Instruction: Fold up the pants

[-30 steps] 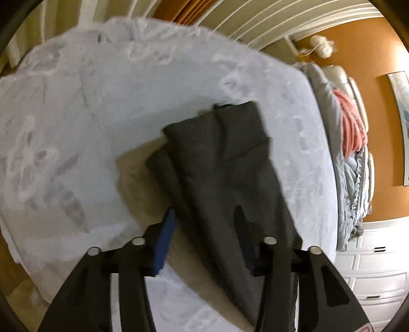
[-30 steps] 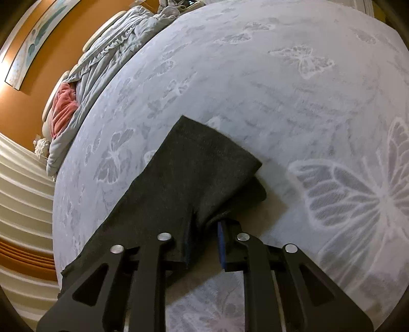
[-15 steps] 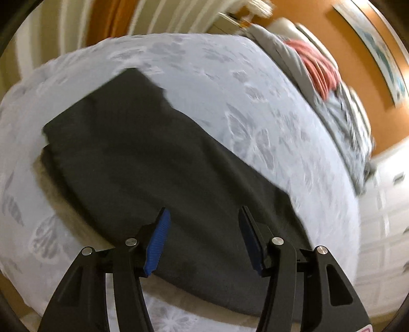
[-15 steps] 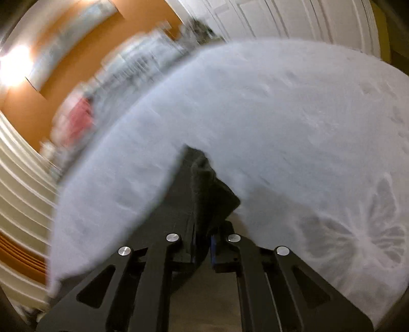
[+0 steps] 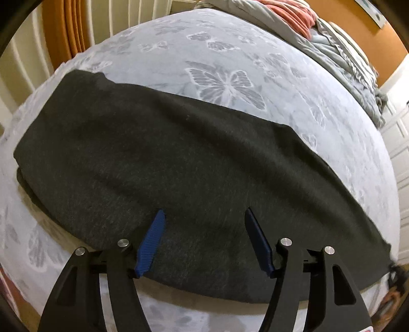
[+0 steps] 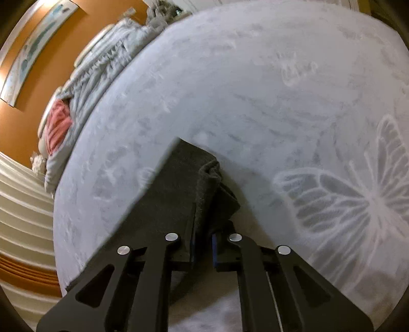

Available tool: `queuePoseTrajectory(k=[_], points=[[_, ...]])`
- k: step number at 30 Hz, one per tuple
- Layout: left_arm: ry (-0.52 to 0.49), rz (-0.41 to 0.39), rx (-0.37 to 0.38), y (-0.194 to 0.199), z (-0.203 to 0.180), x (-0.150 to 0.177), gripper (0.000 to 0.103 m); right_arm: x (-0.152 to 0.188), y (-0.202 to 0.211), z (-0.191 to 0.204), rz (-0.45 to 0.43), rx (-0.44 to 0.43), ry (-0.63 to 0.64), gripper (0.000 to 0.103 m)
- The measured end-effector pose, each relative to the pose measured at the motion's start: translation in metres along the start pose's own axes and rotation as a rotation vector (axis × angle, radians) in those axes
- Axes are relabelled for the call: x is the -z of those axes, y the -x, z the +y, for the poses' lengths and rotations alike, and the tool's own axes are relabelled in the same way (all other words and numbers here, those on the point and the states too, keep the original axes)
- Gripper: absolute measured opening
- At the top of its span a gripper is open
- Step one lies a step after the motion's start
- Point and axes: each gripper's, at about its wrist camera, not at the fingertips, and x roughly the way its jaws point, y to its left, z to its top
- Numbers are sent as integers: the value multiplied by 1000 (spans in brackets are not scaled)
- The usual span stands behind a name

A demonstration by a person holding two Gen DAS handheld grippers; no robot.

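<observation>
The dark grey pants [image 5: 179, 163] lie flat as a long band across the pale butterfly-print bedspread [image 5: 230, 63]. My left gripper [image 5: 203, 217] is open and empty, its blue pads hovering over the near edge of the cloth. In the right wrist view my right gripper [image 6: 203, 245] is shut on a bunched end of the pants [image 6: 176, 194], lifted a little off the bedspread [image 6: 281, 102]. The rest of the cloth trails away to the lower left there.
A heap of grey bedding with a pink-red cloth [image 5: 301, 15] lies at the far side by the orange wall [image 6: 33, 84]. White slatted blinds [image 5: 122, 23] and white drawers [image 5: 401, 143] border the bed.
My left gripper has swung from the pants' end to over the middle of their long side, still open. My right gripper keeps its hold and has pulled the cloth end nearer.
</observation>
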Motion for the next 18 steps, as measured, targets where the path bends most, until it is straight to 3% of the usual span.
queuePoseTrajectory(k=[4,8,9,10,11,13,15,18], points=[[24,-16,28,11,9,1,63,14,52,87,-147,-168,174,7],[62,-65,76,31,26,-2,63,77,95,214,-186,-405,463,8],[66,-78,82,35,29,-2,63,96,98,239,-164,-456,526,14],[71,-94,95,40,34,-3,63,117,101,265,-121,-519,588,27],[73,-104,103,45,37,-1,63,143,105,294,-57,-602,655,47],[76,-126,119,53,45,-1,64,177,125,328,-48,-737,735,65],[74,-143,128,59,51,-1,64,201,159,346,-183,-803,829,67],[46,-167,114,67,60,1,66,214,174,354,-275,-748,921,69]])
